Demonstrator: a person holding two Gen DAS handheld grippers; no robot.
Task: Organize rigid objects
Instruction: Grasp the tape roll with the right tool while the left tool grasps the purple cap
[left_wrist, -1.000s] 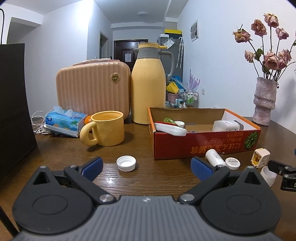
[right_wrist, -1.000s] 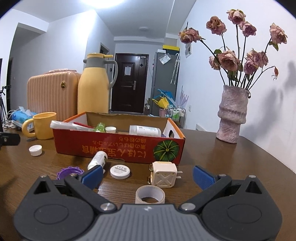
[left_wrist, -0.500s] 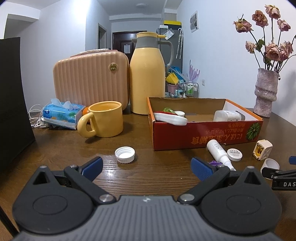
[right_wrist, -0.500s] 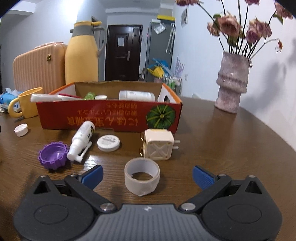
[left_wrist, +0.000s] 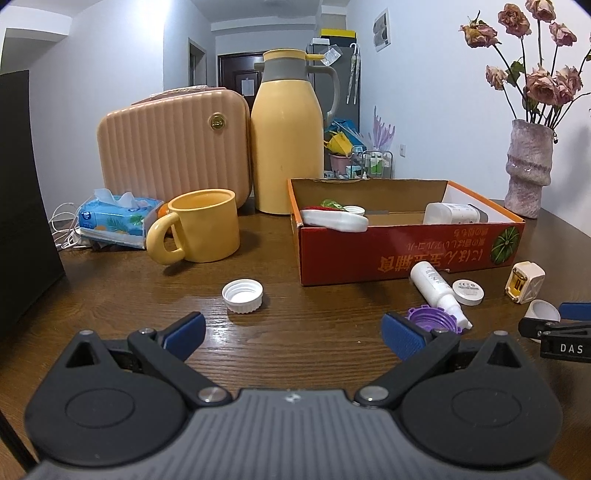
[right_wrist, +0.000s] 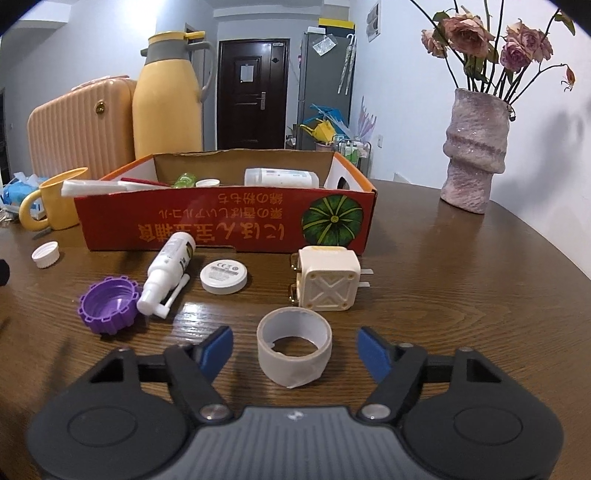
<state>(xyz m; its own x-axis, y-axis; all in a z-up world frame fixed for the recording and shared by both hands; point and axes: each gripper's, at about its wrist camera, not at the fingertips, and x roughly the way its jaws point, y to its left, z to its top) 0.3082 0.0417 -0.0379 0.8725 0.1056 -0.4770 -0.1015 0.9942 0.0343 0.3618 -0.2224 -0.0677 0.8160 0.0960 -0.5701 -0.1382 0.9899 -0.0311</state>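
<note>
A roll of whitish tape (right_wrist: 294, 347) stands on the wooden table between the blue pads of my right gripper (right_wrist: 295, 350). Its jaws are closing, and a small gap still shows on each side of the roll. Just beyond lie a cream plug adapter (right_wrist: 327, 277), a round white tin (right_wrist: 224, 276), a white spray bottle (right_wrist: 168, 269) and a purple cap (right_wrist: 109, 304). Behind them is the red cardboard box (right_wrist: 225, 225) with several items inside. My left gripper (left_wrist: 291, 332) hovers open over bare table, with a white bottle cap (left_wrist: 242, 290) ahead of it.
A yellow mug (left_wrist: 201, 225), a yellow thermos jug (left_wrist: 286, 147), a peach ribbed case (left_wrist: 173, 147) and a tissue pack (left_wrist: 114, 221) stand at the back left. A pink vase (right_wrist: 474, 147) of dried roses stands at the back right. A dark panel (left_wrist: 22, 192) borders the left.
My right gripper has come forward and down over the tape roll, and its jaws have narrowed around it. The left gripper has barely moved.
</note>
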